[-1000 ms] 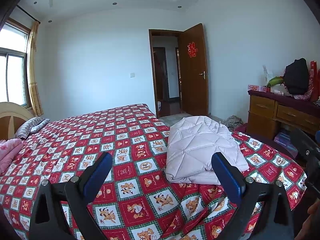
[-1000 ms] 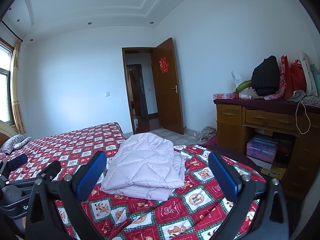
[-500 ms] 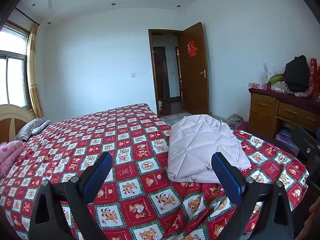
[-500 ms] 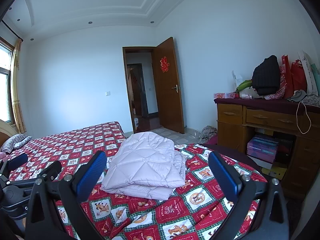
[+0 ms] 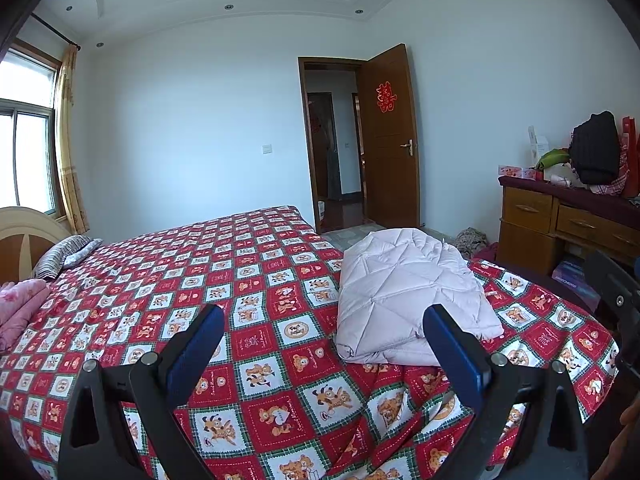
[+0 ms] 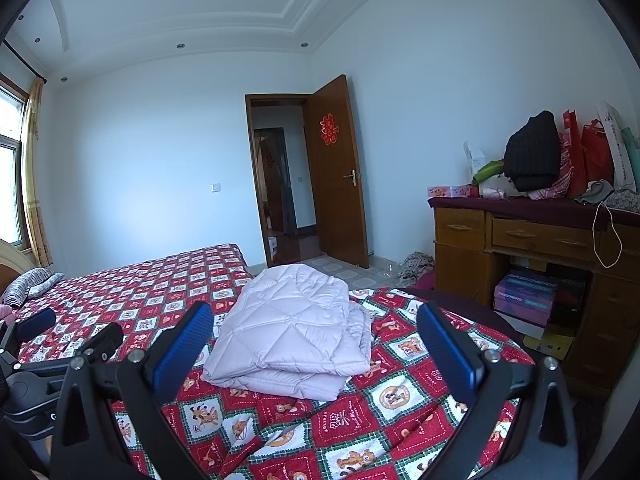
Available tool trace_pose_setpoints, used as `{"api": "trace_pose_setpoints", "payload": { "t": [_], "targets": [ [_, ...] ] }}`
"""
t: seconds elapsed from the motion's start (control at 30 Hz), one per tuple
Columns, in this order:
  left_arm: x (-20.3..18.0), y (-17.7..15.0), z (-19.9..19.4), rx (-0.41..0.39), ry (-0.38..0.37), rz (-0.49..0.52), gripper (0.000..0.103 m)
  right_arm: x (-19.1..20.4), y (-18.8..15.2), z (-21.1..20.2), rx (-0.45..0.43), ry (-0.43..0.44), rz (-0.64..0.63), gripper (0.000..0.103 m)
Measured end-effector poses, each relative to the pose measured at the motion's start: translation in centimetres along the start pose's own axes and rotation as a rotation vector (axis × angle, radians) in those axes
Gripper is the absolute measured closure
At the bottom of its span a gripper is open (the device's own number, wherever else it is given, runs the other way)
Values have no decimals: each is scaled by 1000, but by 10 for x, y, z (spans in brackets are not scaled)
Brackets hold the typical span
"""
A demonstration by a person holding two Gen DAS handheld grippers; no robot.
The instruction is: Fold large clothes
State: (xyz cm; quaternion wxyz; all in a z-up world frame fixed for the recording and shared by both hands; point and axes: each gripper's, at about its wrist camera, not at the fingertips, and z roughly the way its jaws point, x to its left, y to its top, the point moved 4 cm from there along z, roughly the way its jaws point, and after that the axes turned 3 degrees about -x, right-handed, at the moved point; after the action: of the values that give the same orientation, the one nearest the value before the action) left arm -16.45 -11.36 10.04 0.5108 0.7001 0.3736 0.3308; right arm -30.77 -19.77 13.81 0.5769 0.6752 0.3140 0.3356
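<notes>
A pale lilac quilted jacket (image 5: 404, 292) lies folded in a flat bundle on the near right corner of the bed (image 5: 224, 280), which has a red checked cartoon cover. It also shows in the right wrist view (image 6: 292, 328). My left gripper (image 5: 322, 320) is open and empty, held back from the bed's near edge, left of the jacket. My right gripper (image 6: 314, 320) is open and empty, held back in front of the jacket. The left gripper (image 6: 60, 332) also shows at the left of the right wrist view.
A wooden dresser (image 6: 540, 248) piled with bags and clothes stands at the right, boxes (image 6: 524, 296) under it. An open door (image 6: 340, 172) is at the back. Pillows (image 5: 64, 256) and a pink blanket (image 5: 20, 308) lie at the bed's head on the left.
Both grippers stay open and empty. The left wrist view has tilted up slightly. The jacket has not moved.
</notes>
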Motion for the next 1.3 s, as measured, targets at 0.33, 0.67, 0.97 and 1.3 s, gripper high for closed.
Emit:
{"api": "trace_pose_setpoints", "payload": {
  "t": [0.33,0.67,0.97,1.3],
  "targets": [
    [0,-1,3,8,1,-5,3,1,0,-1,3,0,2,0],
    [0,-2,4,7,4,-6,3,0,-1,0,3,0,1,0],
    [1,-2,4,-2,16,-4,3,1,-1,-1,2,0,3,0],
    [5,-3,14,12,-13,-33,3,1,-5,1,9,-6,3,0]
  ]
}}
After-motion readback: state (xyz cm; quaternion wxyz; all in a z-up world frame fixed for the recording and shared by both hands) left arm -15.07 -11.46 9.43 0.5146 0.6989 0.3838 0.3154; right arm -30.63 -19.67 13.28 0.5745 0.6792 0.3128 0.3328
